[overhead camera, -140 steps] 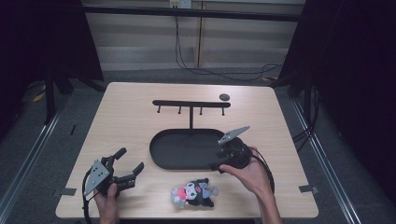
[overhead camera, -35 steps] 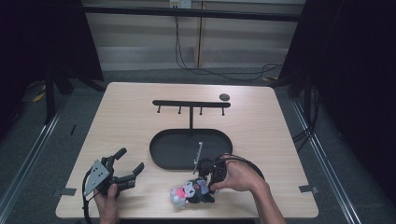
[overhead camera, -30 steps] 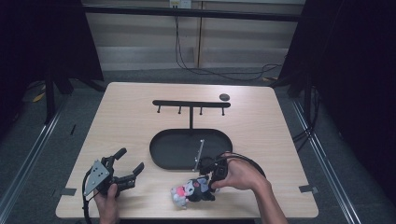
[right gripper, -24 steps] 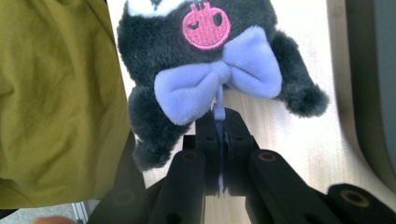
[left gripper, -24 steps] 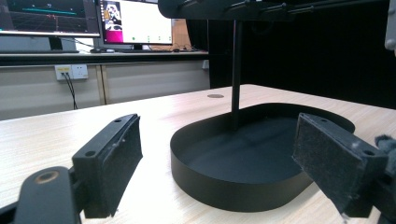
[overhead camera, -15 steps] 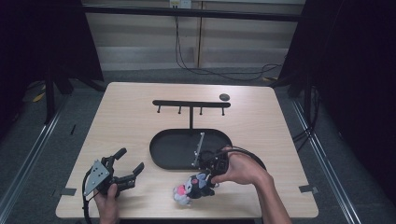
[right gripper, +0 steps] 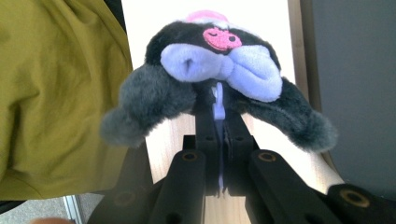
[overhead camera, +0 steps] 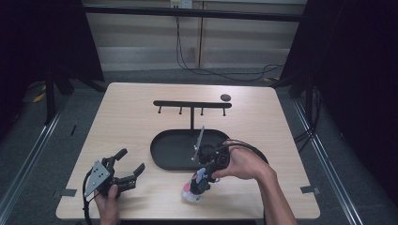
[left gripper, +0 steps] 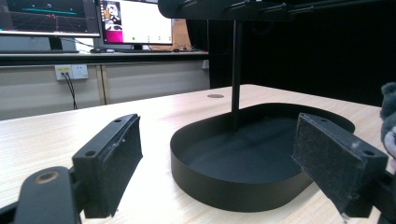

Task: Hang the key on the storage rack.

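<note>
carrying the work, the tabletop [overhead camera: 141, 117] bore a black tray [overhead camera: 173, 152] with a hook rack [overhead camera: 191, 104] rising from it. the left gripper [overhead camera: 126, 169] rested wide open and empty. the right gripper [overhead camera: 202, 180], jaws clamped on the plush toy [right gripper: 219, 60], held it near the front edge; likely next comes hanging it on a hook.

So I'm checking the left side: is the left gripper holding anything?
No, the left gripper has its jaws spread apart with just the black tray beyond them.
</note>
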The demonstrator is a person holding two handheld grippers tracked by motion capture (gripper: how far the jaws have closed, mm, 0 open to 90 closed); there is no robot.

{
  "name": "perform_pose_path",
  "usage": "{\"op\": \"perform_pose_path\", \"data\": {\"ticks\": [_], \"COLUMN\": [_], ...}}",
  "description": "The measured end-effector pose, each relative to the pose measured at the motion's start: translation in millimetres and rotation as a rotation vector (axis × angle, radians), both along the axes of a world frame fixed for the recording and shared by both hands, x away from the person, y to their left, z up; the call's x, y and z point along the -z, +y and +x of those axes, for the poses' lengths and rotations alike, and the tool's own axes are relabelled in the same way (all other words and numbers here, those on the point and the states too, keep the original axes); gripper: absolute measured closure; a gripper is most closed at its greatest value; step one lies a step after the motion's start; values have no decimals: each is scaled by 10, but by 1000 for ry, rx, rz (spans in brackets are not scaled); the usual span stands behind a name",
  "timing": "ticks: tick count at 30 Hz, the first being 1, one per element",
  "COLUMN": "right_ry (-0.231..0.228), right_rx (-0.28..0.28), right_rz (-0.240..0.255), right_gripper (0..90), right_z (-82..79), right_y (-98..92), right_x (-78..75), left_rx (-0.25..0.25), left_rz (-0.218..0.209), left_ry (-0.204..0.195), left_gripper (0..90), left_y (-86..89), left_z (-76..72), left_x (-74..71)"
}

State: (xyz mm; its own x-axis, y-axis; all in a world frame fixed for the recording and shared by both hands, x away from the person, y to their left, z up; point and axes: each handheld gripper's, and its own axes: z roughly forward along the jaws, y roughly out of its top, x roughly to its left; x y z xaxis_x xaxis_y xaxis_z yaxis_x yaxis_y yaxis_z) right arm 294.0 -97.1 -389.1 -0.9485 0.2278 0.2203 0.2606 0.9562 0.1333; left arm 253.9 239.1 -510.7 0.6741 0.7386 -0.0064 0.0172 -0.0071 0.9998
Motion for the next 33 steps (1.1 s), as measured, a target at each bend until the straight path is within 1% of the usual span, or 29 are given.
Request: {"op": "perform_pose_path", "data": {"ticks": [1, 3, 6, 8, 9, 10, 11, 12, 13, 14, 16, 17, 19, 22, 23, 24, 27, 28, 32, 33], "right_ry": [-1, -4, -11, -4, -4, -5, -7, -8, -10, -14, -21, -24, -33, -44, -49, -53, -59, -66, -61, -64], "right_rx": [4, 3, 4, 3, -5, 0, 5, 3, 2, 8, -4, -1, -4, -9, -6, -14, -12, -19, -22, -21], "right_rz": [6, -1, 4, 1, 5, 10, 2, 9, 1, 5, 7, -2, -2, 8, 2, 0, -4, -3, -6, -6], "right_gripper": [872, 872, 872, 872, 873, 873, 873, 873, 872, 873, 873, 872, 872, 873, 873, 873, 872, 873, 873, 873], "right_z": [3, 15, 37, 46, 58, 61, 77, 85, 94, 101, 121, 126, 141, 168, 181, 197, 229, 244, 299, 318], "right_y": [4, 10, 10, 17, 18, 20, 22, 22, 27, 31, 43, 52, 67, 87, 98, 110, 138, 148, 183, 191], "right_x": [-11, -34, -64, -98, -112, -119, -145, -149, -166, -179, -211, -235, -273, -316, -333, -347, -383, -394, -447, -460], "left_rx": [0, 0, 0, 0, 0, 1, 0, 0, 0, 0, 0, 0, 0, 0, 0, 0, 0, 0, 0, 0], "left_rz": [0, 0, 0, 0, 0, 0, 0, 0, 0, -6, 0, 0, 0, 0, -6, 0, 0, 0, 0, -6], "left_ry": [0, 0, 0, 0, 0, 1, 0, 0, 0, 0, 0, 0, 0, 0, 0, 0, 0, 0, 0, 0], "left_gripper": [153, 153, 153, 153, 153, 153, 153, 153, 153, 153, 153, 153, 153, 153, 153, 153, 153, 153, 153, 153], "left_y": [0, 0, 0, 0, 0, 0, 0, 0, 0, -4, 0, 0, 0, 0, -4, 0, 0, 0, 0, -4], "left_z": [0, 0, 0, 0, 0, -1, 0, 0, 0, 0, 0, 0, 0, 0, 0, 0, 0, 0, 0, 0], "left_x": [0, 0, 0, 0, 0, 0, 0, 0, 0, 1, 0, 0, 0, 0, 1, 0, 0, 0, 0, 1]}}
